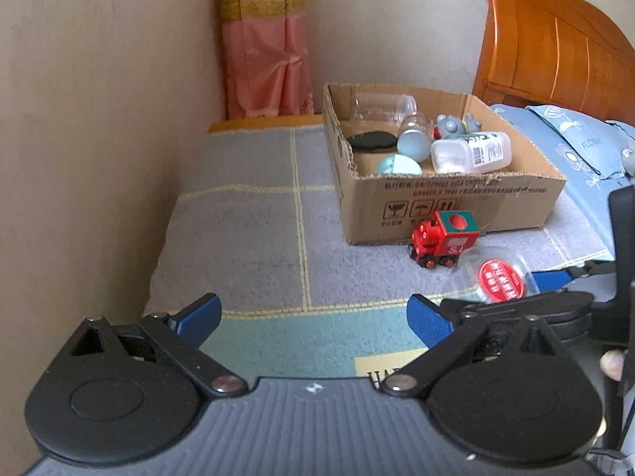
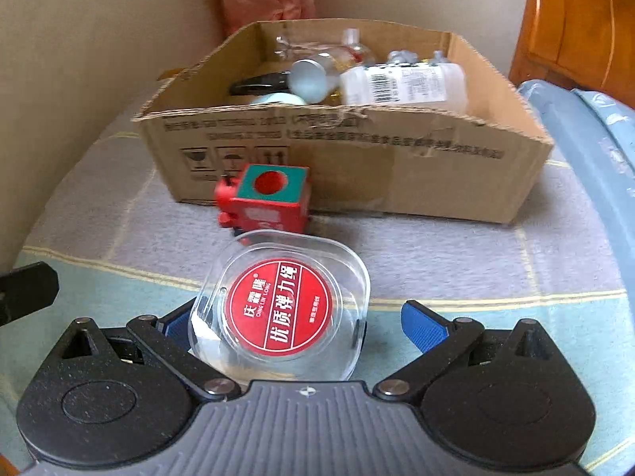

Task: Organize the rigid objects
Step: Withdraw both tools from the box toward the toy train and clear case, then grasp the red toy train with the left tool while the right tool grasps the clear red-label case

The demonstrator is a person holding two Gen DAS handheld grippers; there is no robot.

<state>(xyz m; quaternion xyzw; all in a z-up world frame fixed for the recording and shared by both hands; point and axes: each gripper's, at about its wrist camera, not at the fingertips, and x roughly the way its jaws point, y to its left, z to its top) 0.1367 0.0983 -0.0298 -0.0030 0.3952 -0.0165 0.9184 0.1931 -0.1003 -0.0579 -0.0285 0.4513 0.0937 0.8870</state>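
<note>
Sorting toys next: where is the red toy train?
Both views show the red toy train on the blanket, against the cardboard box's front wall, just beyond the clear red-labelled case.

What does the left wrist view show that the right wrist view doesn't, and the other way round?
Only the left wrist view shows the open, empty left gripper, the toy train's face and a blue patterned pillow. Only the right wrist view shows the clear case's red label up close, lying between the open right gripper's fingers. Both show the cardboard box holding bottles, the red toy train before it, and the wooden headboard.
</note>
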